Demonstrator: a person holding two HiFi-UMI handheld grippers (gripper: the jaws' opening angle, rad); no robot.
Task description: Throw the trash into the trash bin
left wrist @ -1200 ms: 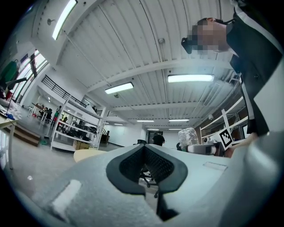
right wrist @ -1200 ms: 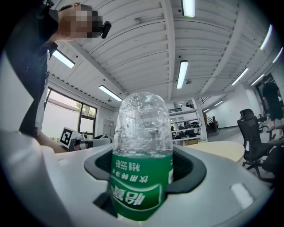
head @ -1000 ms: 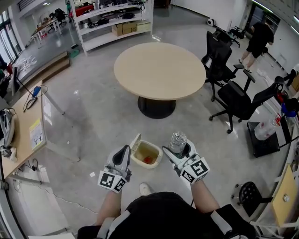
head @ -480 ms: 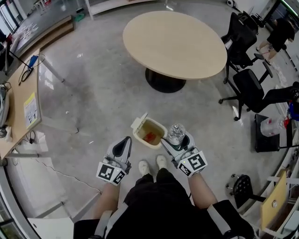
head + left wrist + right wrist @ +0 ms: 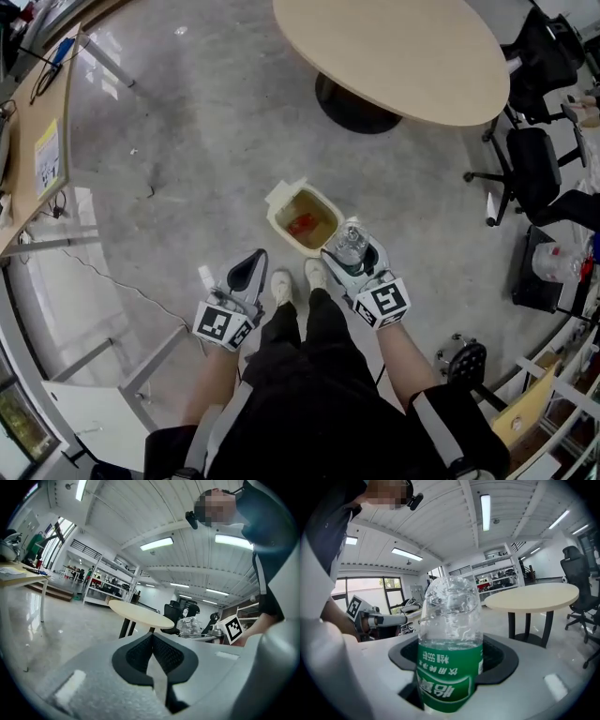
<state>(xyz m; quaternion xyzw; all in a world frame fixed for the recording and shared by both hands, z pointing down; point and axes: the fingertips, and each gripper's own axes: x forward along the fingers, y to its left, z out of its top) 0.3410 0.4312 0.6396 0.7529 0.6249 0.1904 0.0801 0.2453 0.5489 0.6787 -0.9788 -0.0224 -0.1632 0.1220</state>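
A clear, crumpled plastic bottle (image 5: 349,242) with a green label (image 5: 449,667) stands upside down between the jaws of my right gripper (image 5: 353,257), which is shut on its middle. The bottle hangs just over the near right rim of a small cream trash bin (image 5: 281,223) on the floor. The bin's lid (image 5: 278,193) is flipped open and something red lies inside. My left gripper (image 5: 253,265) is shut and empty, low and to the left of the bin, by the person's shoes. In the left gripper view its pads (image 5: 140,654) meet, with the bottle (image 5: 190,626) off to the right.
A round beige table (image 5: 398,52) on a black pedestal stands beyond the bin. Black office chairs (image 5: 534,159) are at the right, a wooden desk (image 5: 37,141) at the left. The person's shoes (image 5: 281,284) sit just before the bin on bare concrete floor.
Both grippers have sunk toward the floor while the head view tipped down. The bottle in the right gripper has come over the bin's near right rim. The left gripper stays shut.
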